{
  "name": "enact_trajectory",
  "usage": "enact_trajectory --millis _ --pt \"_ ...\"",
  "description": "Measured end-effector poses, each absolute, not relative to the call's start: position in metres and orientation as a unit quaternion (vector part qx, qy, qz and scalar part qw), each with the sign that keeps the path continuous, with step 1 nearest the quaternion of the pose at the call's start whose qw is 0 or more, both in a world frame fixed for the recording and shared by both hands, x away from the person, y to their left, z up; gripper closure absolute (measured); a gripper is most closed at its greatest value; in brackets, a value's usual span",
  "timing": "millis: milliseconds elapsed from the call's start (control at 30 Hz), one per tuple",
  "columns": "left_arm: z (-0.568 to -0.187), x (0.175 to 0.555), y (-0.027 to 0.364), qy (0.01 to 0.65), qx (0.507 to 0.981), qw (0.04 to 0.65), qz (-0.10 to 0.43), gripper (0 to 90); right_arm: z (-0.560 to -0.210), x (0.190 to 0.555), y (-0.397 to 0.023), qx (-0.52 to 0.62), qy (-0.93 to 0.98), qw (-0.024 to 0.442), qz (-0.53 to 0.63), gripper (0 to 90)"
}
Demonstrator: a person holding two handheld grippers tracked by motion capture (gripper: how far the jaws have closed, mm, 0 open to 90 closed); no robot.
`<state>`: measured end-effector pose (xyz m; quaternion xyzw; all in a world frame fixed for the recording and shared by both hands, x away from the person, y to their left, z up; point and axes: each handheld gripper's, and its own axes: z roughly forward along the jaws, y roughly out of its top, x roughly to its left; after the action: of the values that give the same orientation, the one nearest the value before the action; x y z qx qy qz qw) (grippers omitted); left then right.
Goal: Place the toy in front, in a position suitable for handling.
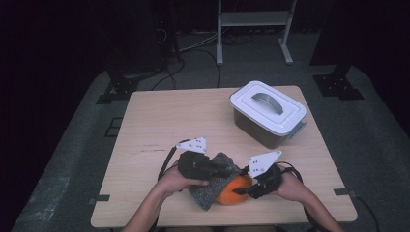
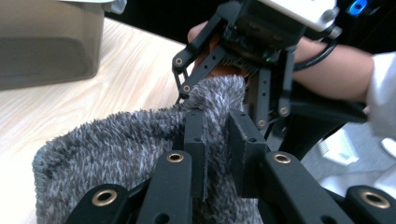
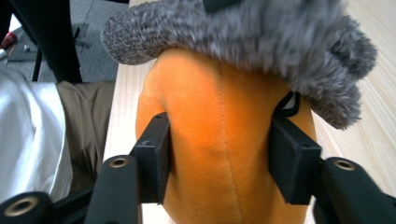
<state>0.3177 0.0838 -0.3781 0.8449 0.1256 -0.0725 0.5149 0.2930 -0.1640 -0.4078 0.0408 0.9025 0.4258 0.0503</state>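
Two grippers work at the near edge of the table (image 1: 159,121): the left gripper (image 2: 217,140) has its jaws pinched together on a fold of the grey fuzzy cloth (image 2: 116,149). The right gripper (image 3: 219,163) is clamped on both sides of the orange plush toy (image 3: 219,140), over whose top the cloth drapes. Well apart, at the far right, stands a lidded white-topped box (image 1: 268,113).

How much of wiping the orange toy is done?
Done: the right gripper has clamped the orange plush toy, and the left gripper pinches the grey cloth. In hand: the cloth lies over the toy's top. Left: its lower part is uncovered, and the white-lidded box is shut.
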Motion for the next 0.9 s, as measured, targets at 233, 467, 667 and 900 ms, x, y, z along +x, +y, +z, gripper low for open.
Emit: enact_trajectory --millis 233,467,667,900 --pt "-0.378 0.319 0.093 0.13 0.861 0.49 -0.042 78.4 -0.407 0.293 -0.17 0.087 0.896 0.049 0.433 28.6" --pt "-0.375 0.317 0.088 0.12 0.856 0.5 -0.05 78.4 -0.411 0.295 -0.168 0.109 0.899 0.045 0.422 34.4" --pt "-0.371 0.317 0.074 0.104 0.864 0.491 -0.048 78.4 -0.41 0.29 -0.158 0.081 0.902 0.056 0.421 46.7" --pt "-0.38 0.328 0.099 0.151 0.851 0.501 -0.042 78.3 -0.417 0.293 -0.177 0.082 0.896 0.05 0.434 50.1"
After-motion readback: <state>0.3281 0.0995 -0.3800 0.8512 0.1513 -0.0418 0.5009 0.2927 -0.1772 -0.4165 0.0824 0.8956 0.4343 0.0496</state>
